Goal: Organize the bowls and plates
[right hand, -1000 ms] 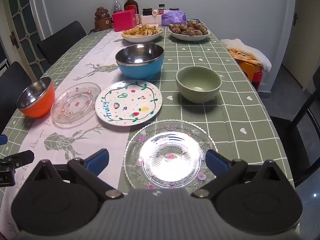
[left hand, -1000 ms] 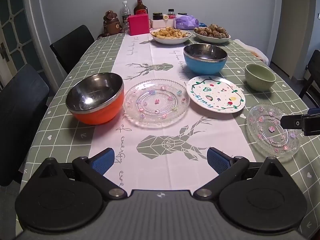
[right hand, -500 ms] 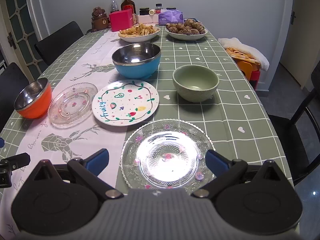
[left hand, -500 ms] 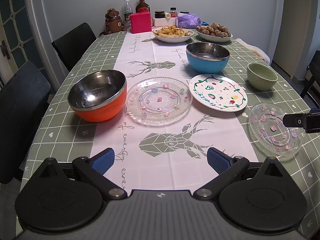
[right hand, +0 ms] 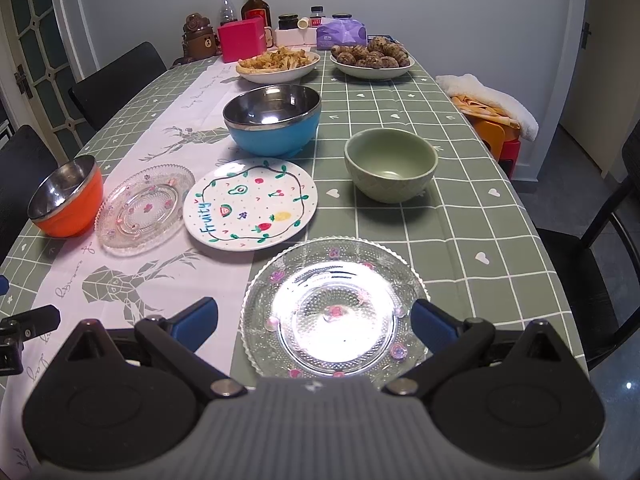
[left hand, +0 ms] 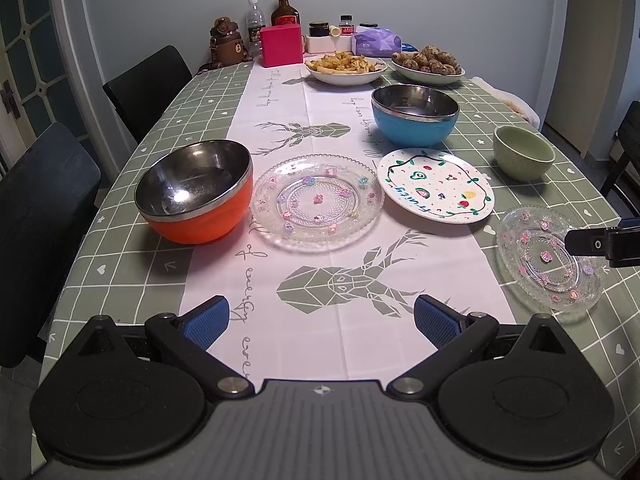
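As seen from the left wrist, the left gripper (left hand: 322,316) hovers over the pale table runner (left hand: 304,240) with its two blue-padded fingers spread wide and nothing between them. Three bowls stand on the table: one orange bowl (left hand: 196,192) at left, one blue bowl (left hand: 415,120) farther back, and one green bowl (left hand: 523,153) at right. Three plates lie flat: one glass plate (left hand: 317,201) just beside the orange bowl, one painted plate (left hand: 436,185) in front of the blue bowl, and a second glass plate (left hand: 548,259) near the right edge, with a black part of the right gripper above it. Two serving dishes of food (left hand: 345,67) sit at the far end. From the right wrist, the right gripper (right hand: 314,314) is likewise wide open and empty, its fingers flanking the near glass plate (right hand: 334,308); whether they touch it cannot be told. The same three bowls and two other plates lie beyond.
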The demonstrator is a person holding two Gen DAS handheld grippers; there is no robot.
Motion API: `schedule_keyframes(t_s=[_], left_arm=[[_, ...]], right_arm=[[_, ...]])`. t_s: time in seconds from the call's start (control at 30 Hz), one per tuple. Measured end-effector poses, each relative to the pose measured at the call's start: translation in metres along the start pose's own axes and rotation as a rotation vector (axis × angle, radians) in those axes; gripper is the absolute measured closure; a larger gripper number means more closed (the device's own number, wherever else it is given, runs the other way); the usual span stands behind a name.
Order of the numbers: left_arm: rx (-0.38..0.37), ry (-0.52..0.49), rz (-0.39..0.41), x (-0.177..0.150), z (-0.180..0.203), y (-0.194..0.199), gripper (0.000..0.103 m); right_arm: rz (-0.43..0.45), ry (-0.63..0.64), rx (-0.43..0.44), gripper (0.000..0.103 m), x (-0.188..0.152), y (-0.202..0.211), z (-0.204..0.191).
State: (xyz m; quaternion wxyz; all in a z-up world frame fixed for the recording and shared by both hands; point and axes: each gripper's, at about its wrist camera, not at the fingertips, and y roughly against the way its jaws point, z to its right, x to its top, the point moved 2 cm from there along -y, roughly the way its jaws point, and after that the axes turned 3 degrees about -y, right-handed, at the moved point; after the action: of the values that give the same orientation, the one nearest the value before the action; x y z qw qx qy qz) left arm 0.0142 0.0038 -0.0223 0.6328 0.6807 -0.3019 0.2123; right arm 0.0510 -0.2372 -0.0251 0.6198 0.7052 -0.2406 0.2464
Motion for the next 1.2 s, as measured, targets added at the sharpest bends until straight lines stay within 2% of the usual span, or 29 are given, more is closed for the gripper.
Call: schedule_keyframes(t_s=[1.2], left_arm=[[-0.012,0.014,-0.008,-0.0025,-0.0008,-0.0007,0.0]], right_arm=[[-0.013,-0.004,-0.004,0.002,-0.0028,-0.0044,0.0014]])
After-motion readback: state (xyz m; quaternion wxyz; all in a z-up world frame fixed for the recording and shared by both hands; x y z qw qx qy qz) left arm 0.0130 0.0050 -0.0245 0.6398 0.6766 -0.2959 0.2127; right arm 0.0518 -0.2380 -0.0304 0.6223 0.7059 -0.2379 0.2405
